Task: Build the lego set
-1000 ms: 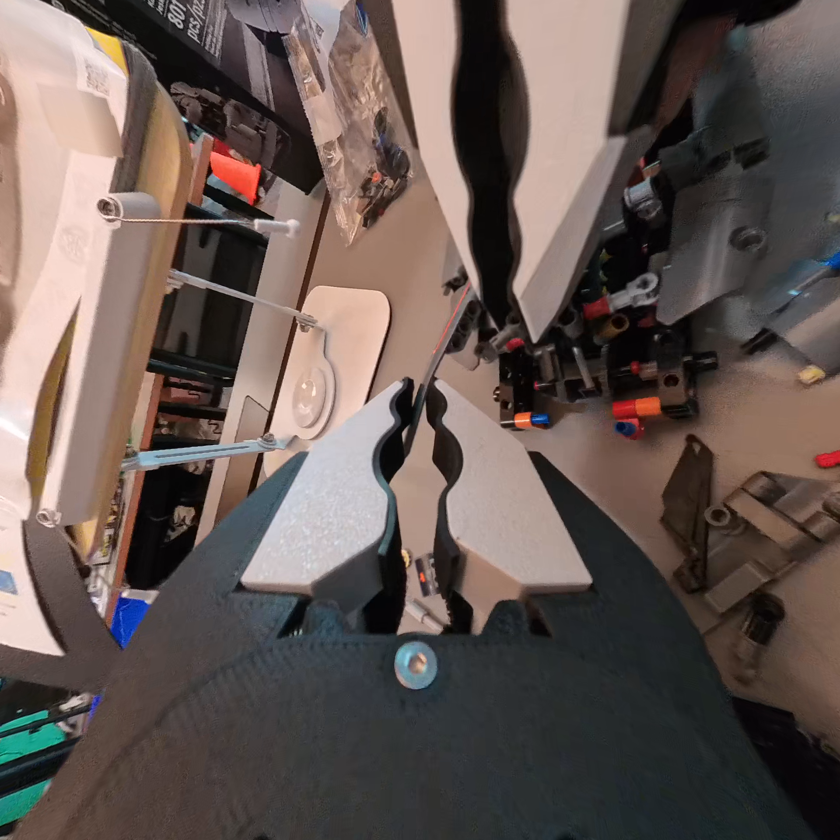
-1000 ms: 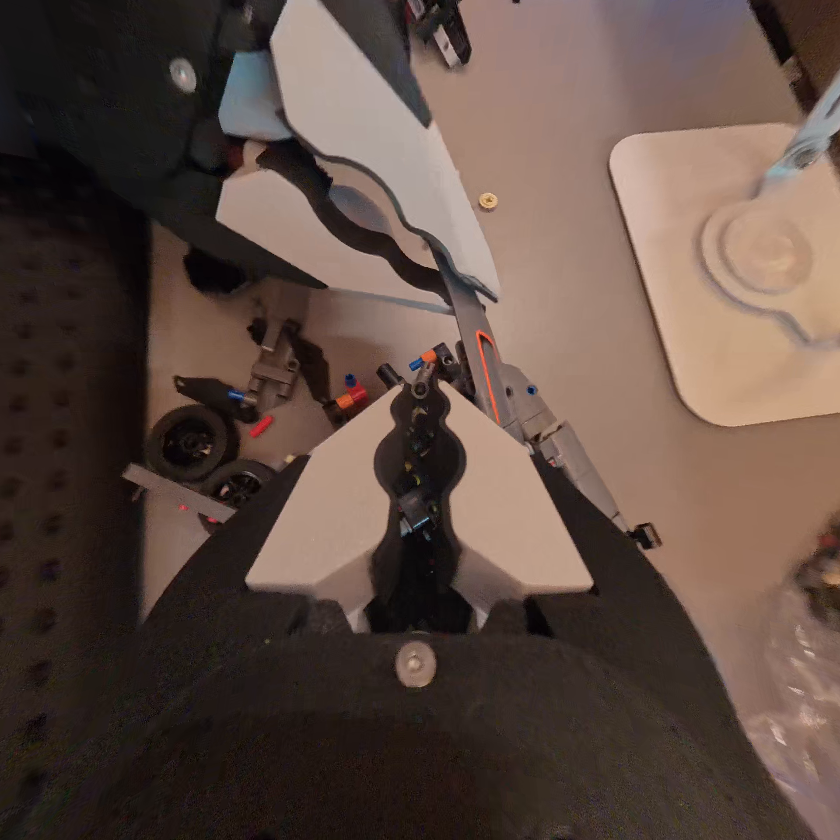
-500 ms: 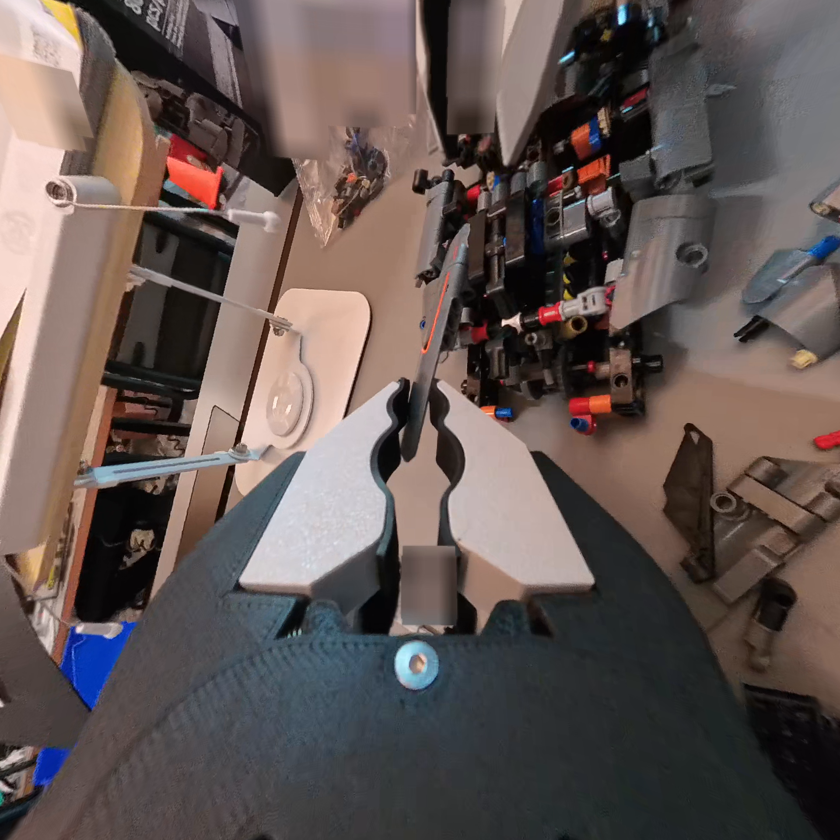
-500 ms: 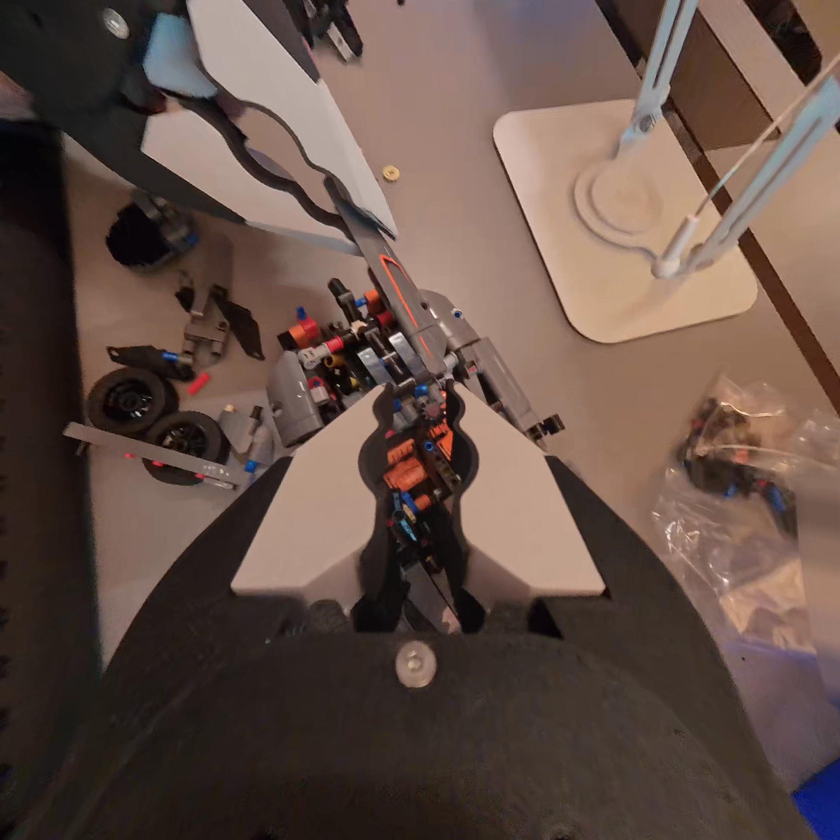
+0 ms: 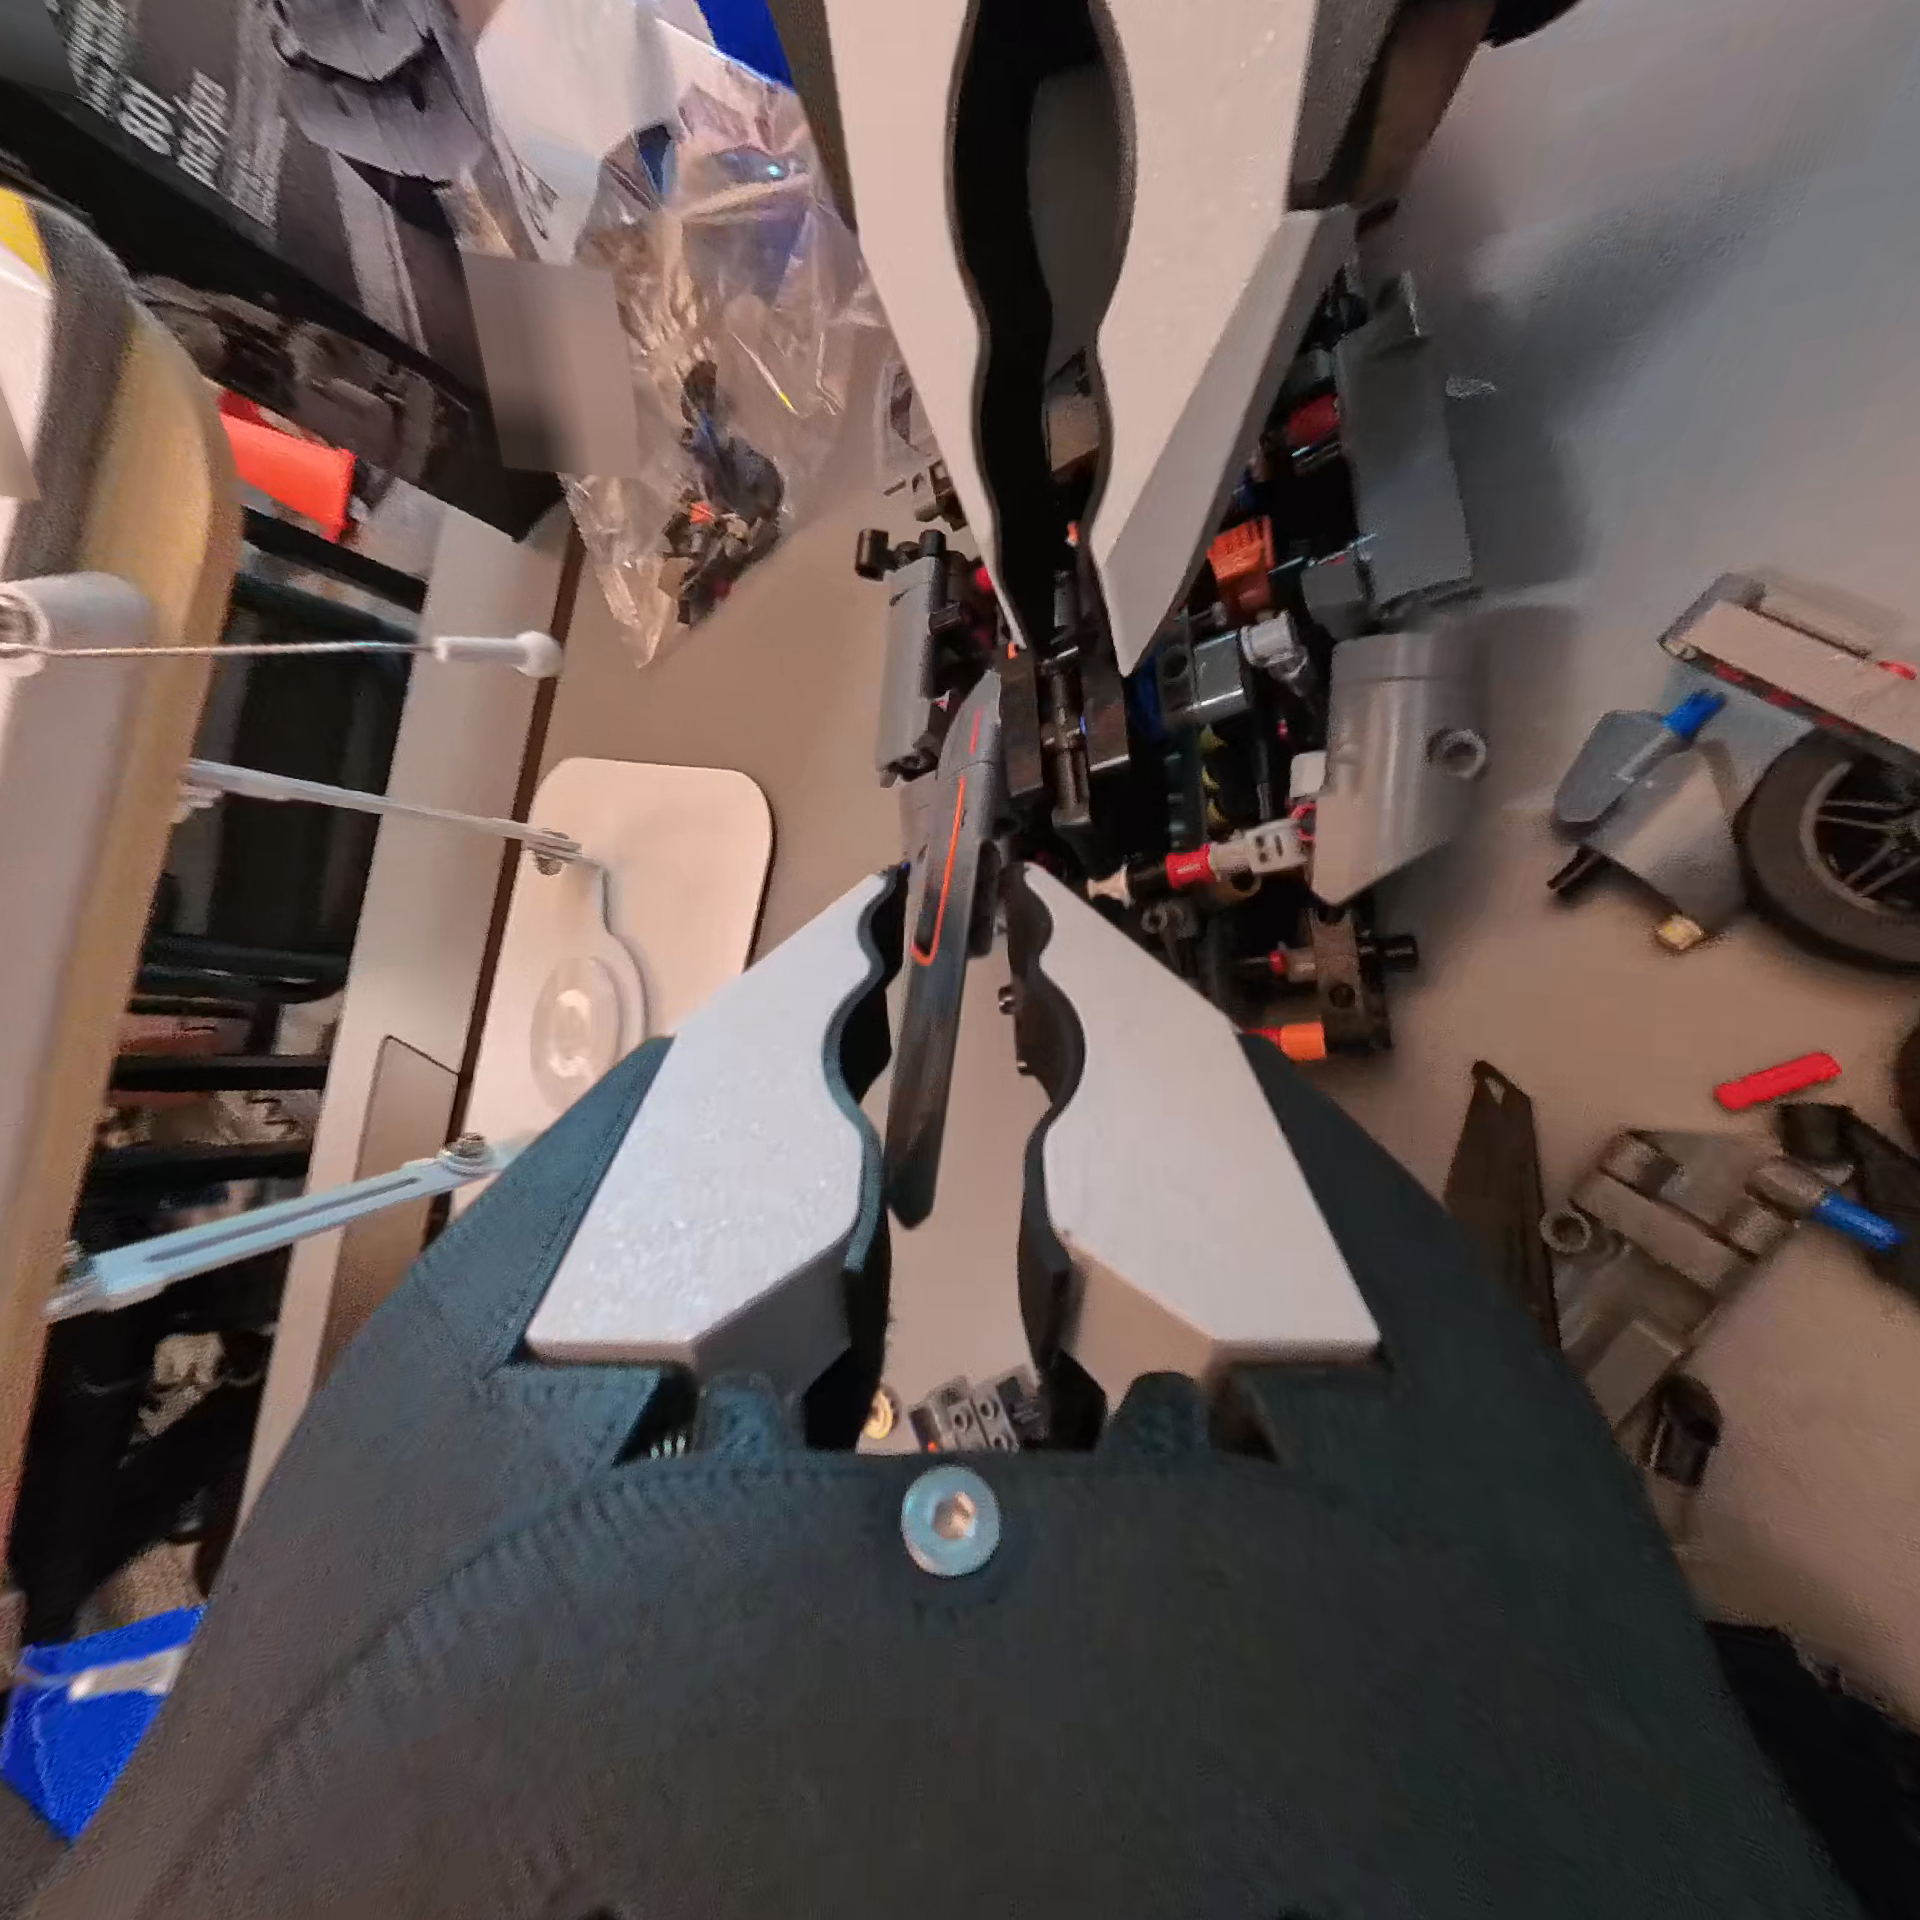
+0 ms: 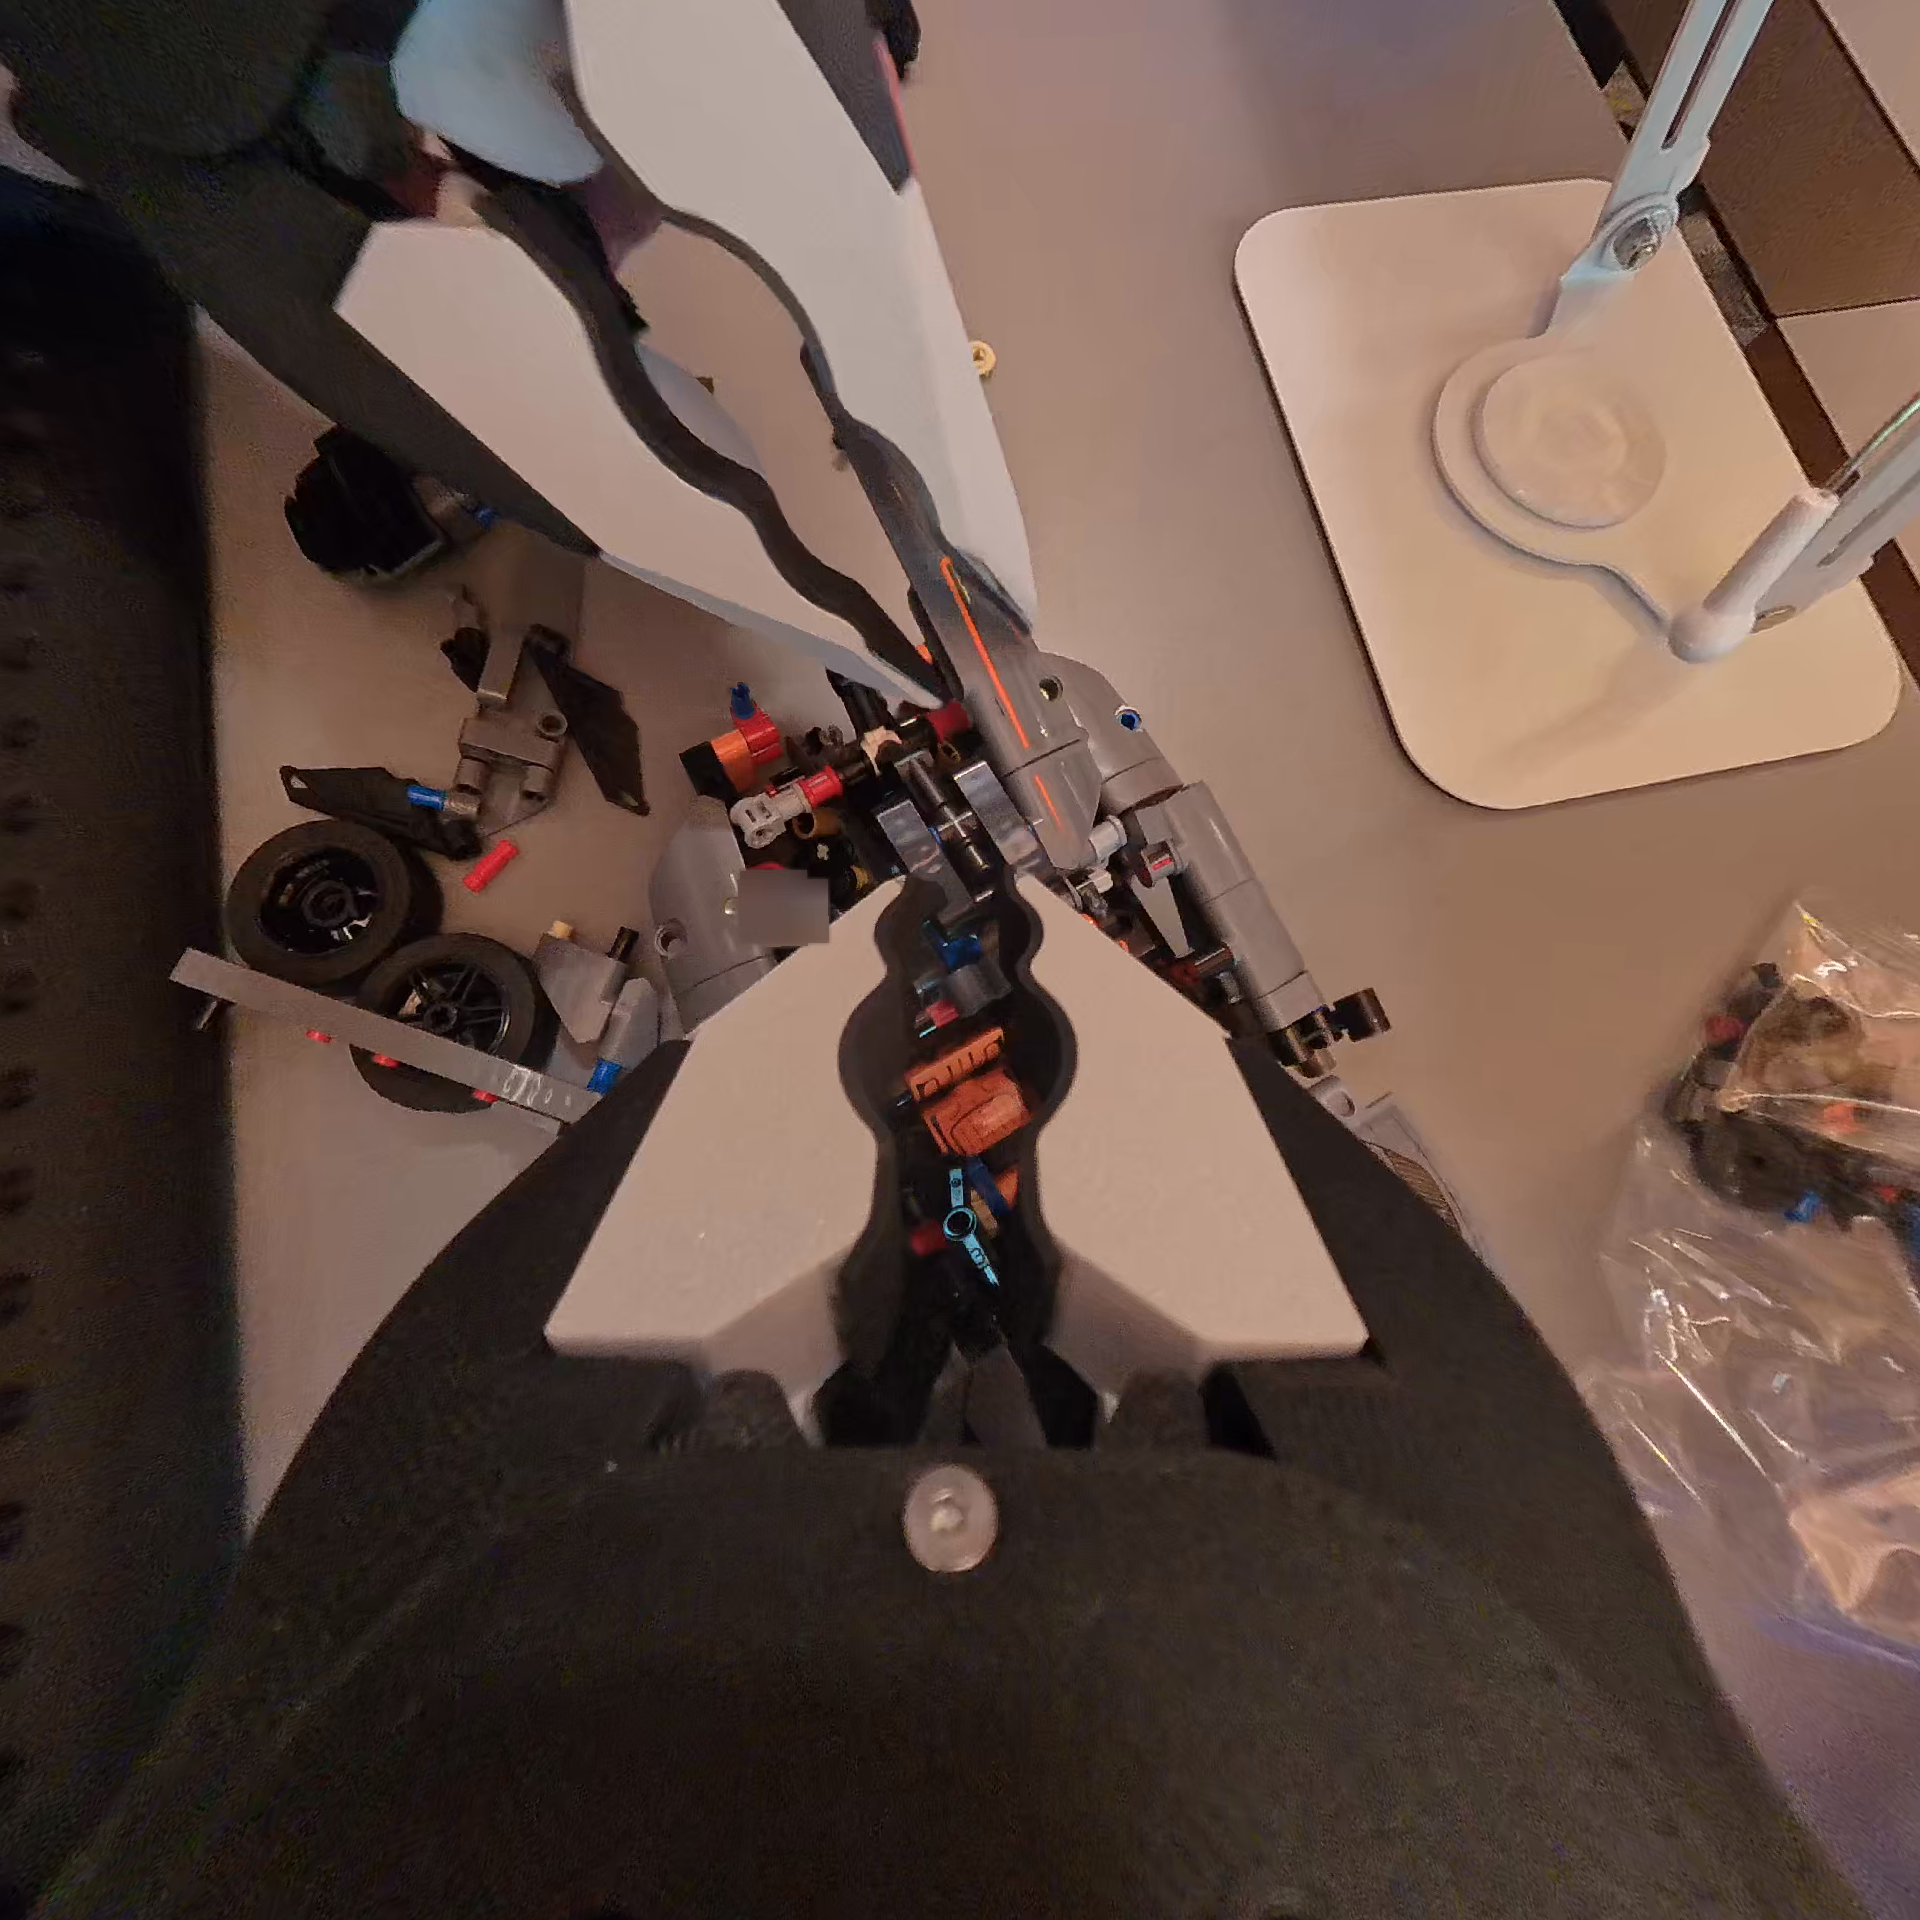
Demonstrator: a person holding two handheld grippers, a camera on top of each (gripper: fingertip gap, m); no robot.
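Note:
A half-built lego car (image 6: pixel 935 800) of black, grey, red and orange parts hangs over the table. My right gripper (image 6: pixel 961 894) is shut on its middle, with orange parts between the jaws; it also shows at the top of the left wrist view (image 5: pixel 1075 655). A long dark grey panel with an orange stripe (image 5: pixel 935 987) sticks out from the car's side. My left gripper (image 5: pixel 951 899) is shut on this panel, which reaches deep between its jaws. The left gripper also shows in the right wrist view (image 6: pixel 977 644), with the panel (image 6: pixel 987 665) at its tips.
A white lamp base (image 6: pixel 1538 499) stands on the table beside the car. A clear bag of parts (image 6: pixel 1818 1195) lies near it. Two black wheels (image 6: pixel 322 904), grey panels (image 5: pixel 1662 1226) and a red pin (image 5: pixel 1777 1075) lie loose. The set's box (image 5: pixel 260 208) is behind. Tip to tip, the grippers are about 5 centimetres apart. Left tips and right tips are each some 12 centimetres from the red pin (image 5: pixel 1777 1075). It turns up in the right wrist view (image 6: pixel 497 865) as well.
The right gripper and the car have come back closer to the left gripper. The striped panel now sits deeper between the left jaws.

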